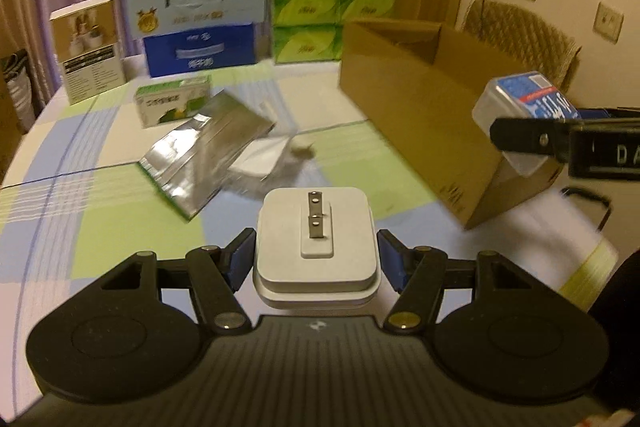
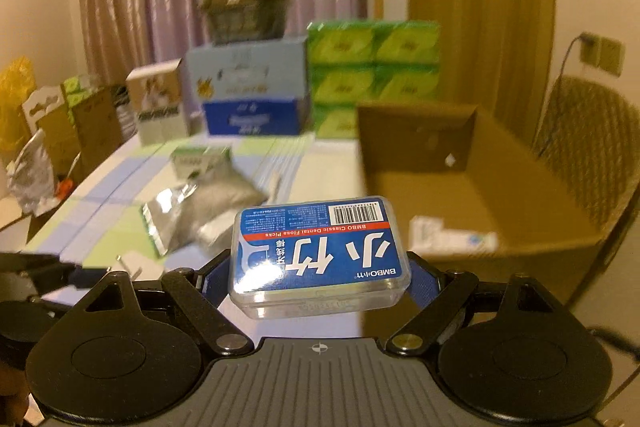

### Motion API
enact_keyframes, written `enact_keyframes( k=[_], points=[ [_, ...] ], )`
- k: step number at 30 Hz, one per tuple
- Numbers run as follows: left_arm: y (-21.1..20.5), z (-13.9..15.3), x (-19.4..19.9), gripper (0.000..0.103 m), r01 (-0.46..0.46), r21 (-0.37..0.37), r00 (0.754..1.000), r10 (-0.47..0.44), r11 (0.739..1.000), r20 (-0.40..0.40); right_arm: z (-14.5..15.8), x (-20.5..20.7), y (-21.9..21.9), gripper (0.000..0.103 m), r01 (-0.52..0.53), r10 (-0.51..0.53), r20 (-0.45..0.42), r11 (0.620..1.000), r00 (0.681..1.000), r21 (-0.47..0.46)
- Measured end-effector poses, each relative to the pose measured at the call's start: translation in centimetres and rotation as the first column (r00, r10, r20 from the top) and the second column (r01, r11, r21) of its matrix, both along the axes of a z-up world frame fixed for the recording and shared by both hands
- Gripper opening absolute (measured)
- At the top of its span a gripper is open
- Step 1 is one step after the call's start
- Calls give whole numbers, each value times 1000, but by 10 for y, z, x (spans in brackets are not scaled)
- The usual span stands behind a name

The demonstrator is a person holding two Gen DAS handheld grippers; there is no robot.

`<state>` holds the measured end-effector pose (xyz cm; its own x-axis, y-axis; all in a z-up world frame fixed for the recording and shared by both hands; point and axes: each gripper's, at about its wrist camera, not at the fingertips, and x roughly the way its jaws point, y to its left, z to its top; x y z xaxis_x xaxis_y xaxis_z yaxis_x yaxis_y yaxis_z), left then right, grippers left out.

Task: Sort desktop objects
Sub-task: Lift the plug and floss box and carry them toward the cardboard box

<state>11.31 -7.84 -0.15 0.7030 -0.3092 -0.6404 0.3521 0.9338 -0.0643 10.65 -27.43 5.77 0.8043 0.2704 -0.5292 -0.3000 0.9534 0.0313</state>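
From the left wrist camera, the left gripper (image 1: pixel 316 259) is clamped on a white plug adapter (image 1: pixel 316 247), prongs up, held above the checked tablecloth (image 1: pixel 80 187). A silver pouch (image 1: pixel 204 151) lies ahead, and the open cardboard box (image 1: pixel 420 115) stands to the right.

From the right wrist camera, the right gripper (image 2: pixel 318 275) squeezes a blue floss-pick case (image 2: pixel 320 259) between its pads, just in front of the cardboard box (image 2: pixel 480 195), beside the silver pouch (image 2: pixel 200 215).
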Motion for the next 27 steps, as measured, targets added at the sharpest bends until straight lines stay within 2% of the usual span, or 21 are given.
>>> enact_keyframes(
  k=[7, 13, 20, 27],
  points=[
    [-48, 37, 14, 60, 71, -39, 996, -69, 997, 53, 32, 31, -63, 84, 87, -86, 38, 996, 996, -23],
    [-109, 57, 39, 60, 150, -72, 986, -143, 986, 88, 37, 61, -112, 84, 159, -158, 10, 987, 987, -3],
    [-162, 53, 75, 60, 194, -87, 979, -187, 977, 82, 36, 81, -150, 84, 208, -207, -25, 976, 978, 58],
    [-182, 41, 91, 63, 216, -69, 975, -211, 974, 74, 31, 94, -161, 84, 217, -214, -44, 974, 976, 72]
  ],
)
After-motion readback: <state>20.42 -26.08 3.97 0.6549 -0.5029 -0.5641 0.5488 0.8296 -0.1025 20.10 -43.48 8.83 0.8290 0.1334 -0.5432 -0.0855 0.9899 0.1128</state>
